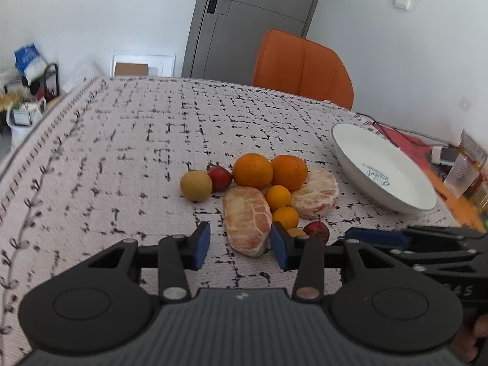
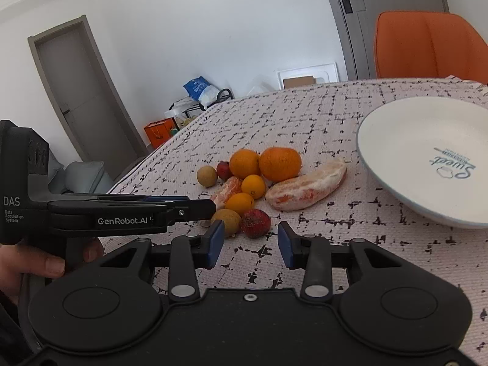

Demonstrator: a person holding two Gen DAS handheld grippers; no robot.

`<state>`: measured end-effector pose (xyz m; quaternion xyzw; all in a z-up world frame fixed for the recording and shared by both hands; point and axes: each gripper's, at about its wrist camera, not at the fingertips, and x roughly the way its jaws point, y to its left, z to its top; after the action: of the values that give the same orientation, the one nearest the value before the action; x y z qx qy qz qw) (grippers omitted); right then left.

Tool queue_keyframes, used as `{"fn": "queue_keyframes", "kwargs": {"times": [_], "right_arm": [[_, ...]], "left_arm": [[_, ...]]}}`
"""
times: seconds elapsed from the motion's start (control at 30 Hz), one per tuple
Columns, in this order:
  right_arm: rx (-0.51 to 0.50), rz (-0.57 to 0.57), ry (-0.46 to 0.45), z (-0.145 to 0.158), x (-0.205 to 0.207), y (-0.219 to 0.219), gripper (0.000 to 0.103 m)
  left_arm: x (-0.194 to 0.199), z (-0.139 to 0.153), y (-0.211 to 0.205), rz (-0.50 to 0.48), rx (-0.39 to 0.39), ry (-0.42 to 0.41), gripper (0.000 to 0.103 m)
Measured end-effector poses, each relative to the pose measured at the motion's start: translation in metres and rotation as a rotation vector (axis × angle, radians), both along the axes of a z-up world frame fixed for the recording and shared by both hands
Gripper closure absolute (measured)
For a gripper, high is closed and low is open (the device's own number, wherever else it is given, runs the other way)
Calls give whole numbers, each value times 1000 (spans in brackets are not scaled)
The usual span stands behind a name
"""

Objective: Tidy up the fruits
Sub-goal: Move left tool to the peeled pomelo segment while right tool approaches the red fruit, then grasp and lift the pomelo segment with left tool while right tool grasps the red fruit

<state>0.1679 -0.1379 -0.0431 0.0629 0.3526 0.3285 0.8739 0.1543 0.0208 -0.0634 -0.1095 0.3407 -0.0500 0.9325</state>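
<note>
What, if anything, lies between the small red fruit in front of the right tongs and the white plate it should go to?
Nothing visible does. The small red fruit sits at the near edge of the pile, just ahead of the right tongs, and only bare tablecloth stretches from it to the white plate. The peeled citrus piece lies further back, off that line.

Large oranges (image 1: 252,170): 2
Small oranges (image 1: 277,197): 2
Peeled citrus pieces (image 1: 247,225): 2
Red fruits (image 2: 255,222): 2
Brown round fruits (image 1: 195,185): 2
Plates (image 1: 360,155): 1
Chairs (image 1: 302,67): 1
</note>
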Motion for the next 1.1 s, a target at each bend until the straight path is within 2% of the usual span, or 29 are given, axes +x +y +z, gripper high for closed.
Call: {"fn": "queue_keyframes", "kwargs": {"times": [0.13,0.2,0.27,0.43,0.5,0.53,0.7,0.93,1.1], "right_arm": [[-15,1,3,-5,4,4,64],[-26,0,-1,-7,6,7,64],[-37,1,-12,-7,7,9,64],[-57,10,-29,-8,8,14,69],[-64,13,-36,-8,9,16,78],[-68,10,-37,-9,9,16,80],[-66,9,-40,-7,8,14,81],[-52,-20,-49,-2,3,5,81],[-47,-35,-63,2,-4,-1,81]], "left_arm": [[0,-2,-4,-13,29,-13,62],[0,-3,-4,-21,26,-17,65],[-1,-3,-3,-32,16,-19,74],[-7,-3,3,-26,10,-16,77],[-10,-2,5,-19,19,-16,77],[-12,-2,7,-15,20,-16,77],[-15,0,12,3,13,-4,76],[-8,1,7,19,41,-1,68],[1,-1,2,29,54,-2,68]]}}
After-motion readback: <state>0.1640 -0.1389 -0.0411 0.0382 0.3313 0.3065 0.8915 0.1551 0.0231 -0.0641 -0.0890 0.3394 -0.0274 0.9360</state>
